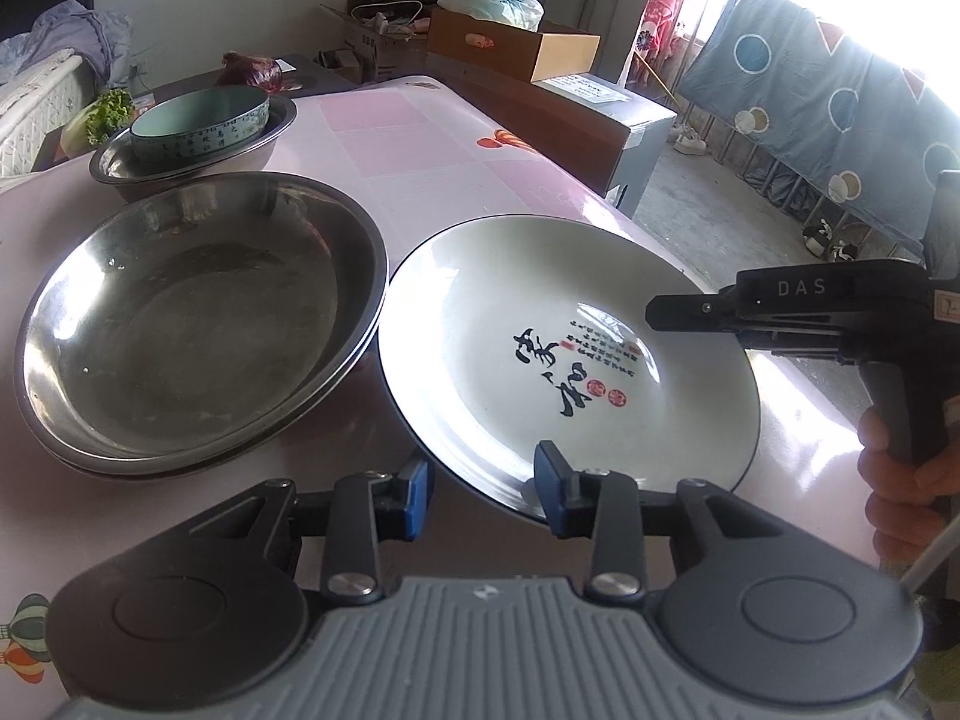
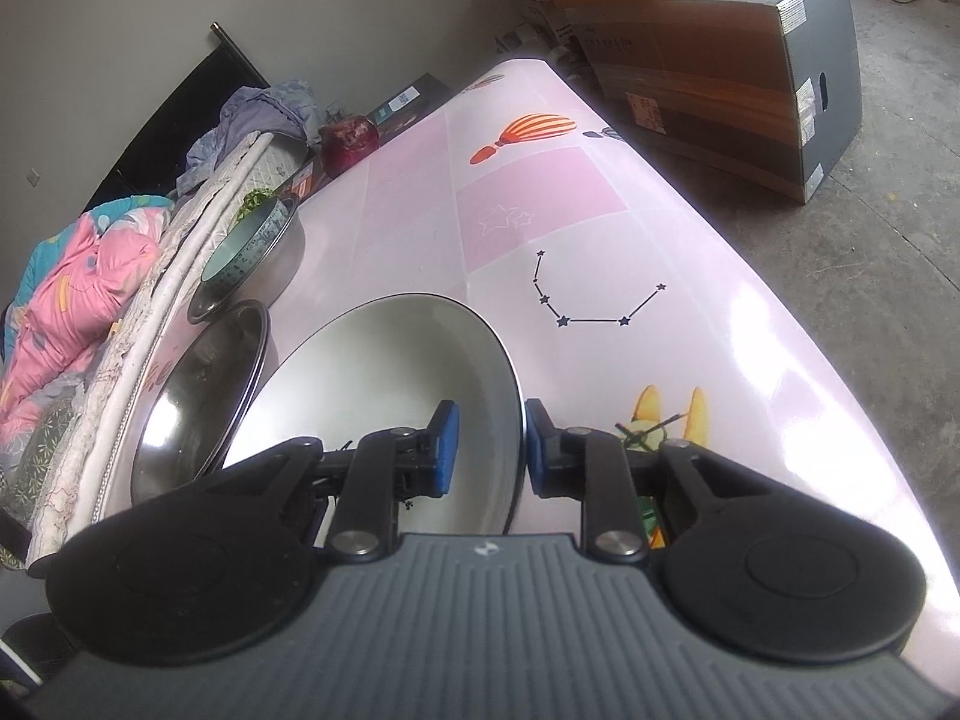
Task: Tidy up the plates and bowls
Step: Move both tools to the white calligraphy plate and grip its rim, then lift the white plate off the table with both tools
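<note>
A pink tabletop printed with hot-air balloons and a star constellation carries the scene. At its far edge lie a red onion and a leafy green vegetable. Beyond stand open cardboard boxes, one holding a pale plastic bag. A large dark carton sits on the concrete floor. A blue patterned sheet hangs by the window. Pink bedding lies heaped beside the tabletop.

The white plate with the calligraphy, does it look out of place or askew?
Yes. The white plate sits tilted, one edge leaning against the stacked steel basins, and its right side seems to overhang the table edge. The right gripper straddles its rim, jaws open.
</note>
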